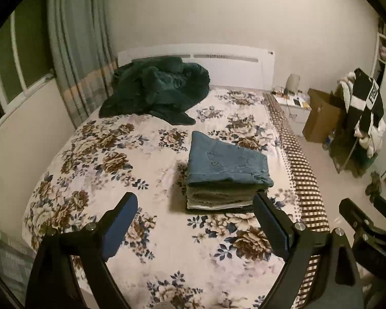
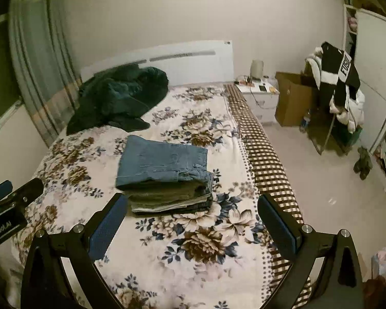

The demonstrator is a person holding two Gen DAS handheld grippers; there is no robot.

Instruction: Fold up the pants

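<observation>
1. Bed point(image 1: 131, 159): covered by a floral sheet, with a brown-and-white checked border along its right edge; it is the landmark for every entry below.
2. Stack point(image 1: 218, 195): folded garments piled squarely on the bed, right of the bed's middle and near the checked border.
3. Jeans point(image 1: 226, 162): blue denim, folded flat, the top layer of the stack; a back pocket faces up. In the right wrist view the jeans point(image 2: 162, 162) lie with the folded edge toward the camera.
4. Blanket point(image 1: 157, 90): dark green, crumpled at the head of the bed on its left side, well apart from the stack.
5. Headboard point(image 1: 218, 64): white, against the wall at the far end of the bed.
6. Nightstand point(image 1: 293, 105): white, just beside the head of the bed on its right; small items sit on top, too small to identify.
7. Box point(image 1: 319, 118): brown cardboard, on the floor beyond the nightstand.
8. Left gripper point(image 1: 195, 219): above the foot of the bed, jaws spread wide, nothing between them.
9. Right gripper point(image 2: 190, 221): above the foot of the bed, jaws spread wide and empty, near the stack without touching it.
</observation>
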